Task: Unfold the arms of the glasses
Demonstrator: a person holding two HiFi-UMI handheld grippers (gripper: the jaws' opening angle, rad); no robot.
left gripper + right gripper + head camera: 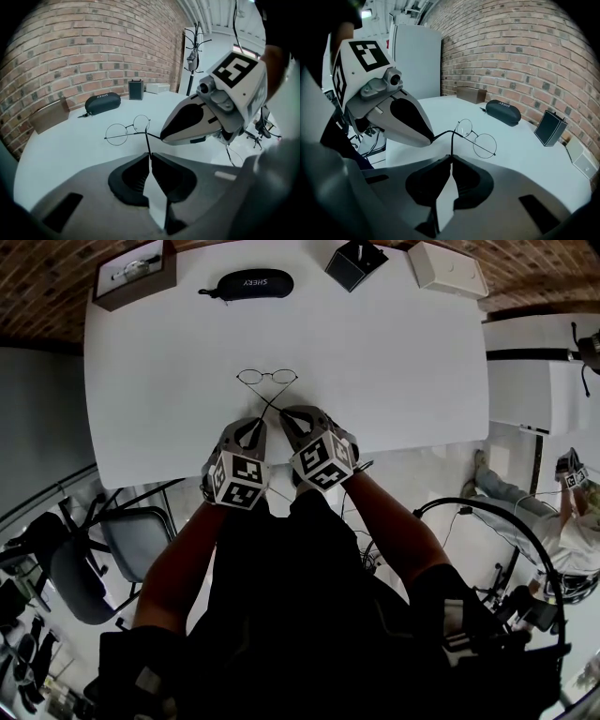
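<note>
Here the glasses (267,377) sit toward the near middle of the white worktop (394,362). Their two round lenses run side by side across the head view, along the near edge. The thin arms point back at the person and cross each other in an X (so each tip ends on the opposite side from its hinge). The left gripper (253,422) has its fingers (140,164) clamped together on one arm's tip. The right gripper (287,414) has its fingers (461,168) pinched the same way on the other tip. The lenses lie just beyond both sets of fingers, and the two grippers are close beside each other at the near edge. Along the far edge stand a brown box (136,273), a dark glasses case (248,284), a black box (354,262) and a white box (448,270).
</note>
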